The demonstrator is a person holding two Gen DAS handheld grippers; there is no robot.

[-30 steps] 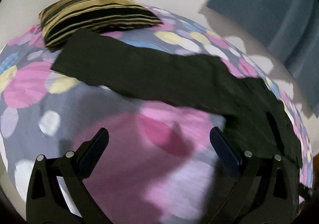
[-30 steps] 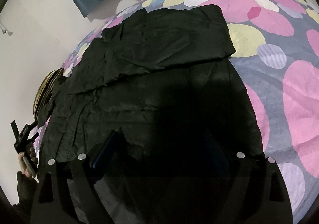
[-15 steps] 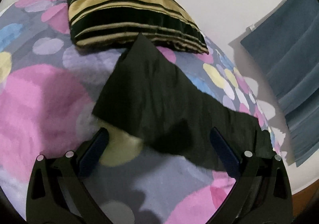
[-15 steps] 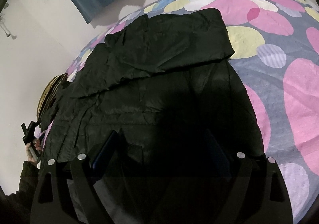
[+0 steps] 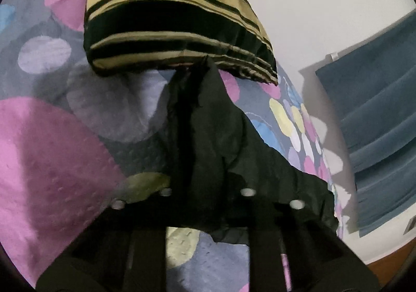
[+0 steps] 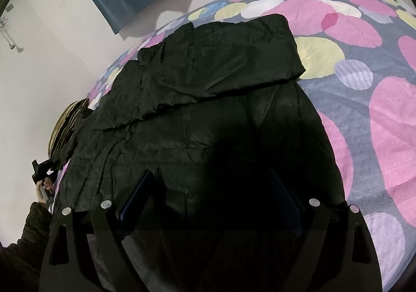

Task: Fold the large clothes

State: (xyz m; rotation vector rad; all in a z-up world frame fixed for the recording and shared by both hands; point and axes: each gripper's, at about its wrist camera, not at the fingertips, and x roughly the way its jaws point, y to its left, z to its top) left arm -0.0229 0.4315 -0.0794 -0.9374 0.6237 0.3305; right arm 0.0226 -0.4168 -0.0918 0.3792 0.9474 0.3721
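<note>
A large black jacket [image 6: 208,115] lies spread on the bed, one sleeve folded across its upper part [image 6: 221,63]. My left gripper [image 5: 205,188] is shut on the end of the other black sleeve [image 5: 208,141], bunched between its fingers and running up toward the striped pillow. In the right wrist view the left gripper [image 6: 43,172] shows small at the far left, held by a hand. My right gripper [image 6: 210,203] is open, hovering over the jacket's lower body with nothing between its fingers.
A black-and-gold striped pillow [image 5: 169,13] lies at the head of the bed, touching the sleeve tip. The bedspread [image 6: 377,115] has pink, yellow and lilac circles. A white wall [image 5: 325,6] and blue curtain [image 5: 384,120] stand behind the bed.
My left gripper moved to the sleeve end near the pillow and closed on it, bunching the cloth. The right gripper barely moved.
</note>
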